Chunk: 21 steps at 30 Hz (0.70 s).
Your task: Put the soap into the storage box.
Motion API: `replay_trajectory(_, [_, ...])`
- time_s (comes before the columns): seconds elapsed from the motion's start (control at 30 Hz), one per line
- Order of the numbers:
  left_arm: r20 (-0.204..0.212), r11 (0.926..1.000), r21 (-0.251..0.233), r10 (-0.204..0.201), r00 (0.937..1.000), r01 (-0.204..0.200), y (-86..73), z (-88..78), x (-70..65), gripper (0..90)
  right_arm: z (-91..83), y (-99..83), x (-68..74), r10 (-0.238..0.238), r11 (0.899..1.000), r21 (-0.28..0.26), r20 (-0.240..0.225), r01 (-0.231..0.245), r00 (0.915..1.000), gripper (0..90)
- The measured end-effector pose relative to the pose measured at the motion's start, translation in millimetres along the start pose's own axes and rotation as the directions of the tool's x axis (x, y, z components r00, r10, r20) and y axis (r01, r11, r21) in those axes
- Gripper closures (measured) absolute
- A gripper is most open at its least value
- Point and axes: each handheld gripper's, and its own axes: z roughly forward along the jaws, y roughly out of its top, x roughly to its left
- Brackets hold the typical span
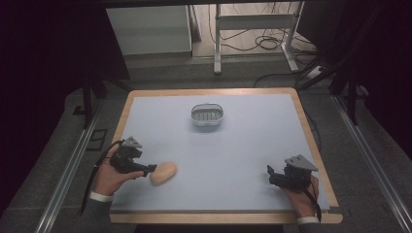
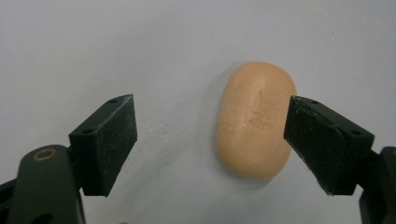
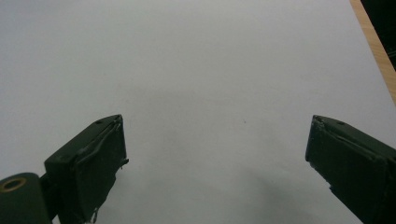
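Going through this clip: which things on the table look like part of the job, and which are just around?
Likely in play (a guess):
- soap bar, lying between the open left tool
- grey slotted dish, standing empty farther up the table

Just around:
- right tool, open over the bare mat
- metal frame and cables on the floor beyond the table

Left gripper view: bar of soap point(image 2: 254, 121) has its right edge hidden behind the right jaw; can't tell touching or just apart. High view: left gripper point(image 1: 145, 171) jaw tips too small to separate; soap dish point(image 1: 208, 115) contents too small to tell. Both forearms cut off at bottom edge.
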Motion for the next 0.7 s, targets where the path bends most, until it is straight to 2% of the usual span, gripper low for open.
replay_trajectory(0.23, [0.004,0.9993,0.024,0.030,0.9995,-0.030,9.2,3.7,-7.0,17.8,0.2,0.1,-1.5,0.015,1.000,0.004,-0.008,-0.015,0.9999,5.3])
replay_trajectory(0.6, [0.026,0.9967,0.058,0.056,0.9981,-0.057,12.1,16.5,-17.5,17.3,0.5,0.1,-3.5,0.038,0.999,0.005,-0.015,-0.037,0.9992,5.2])
replay_trajectory(0.7, [0.035,0.9939,0.082,0.071,0.9969,-0.073,12.7,21.4,-21.5,17.0,0.7,0.1,-3.3,0.033,0.999,0.007,-0.013,-0.033,0.9994,5.2])
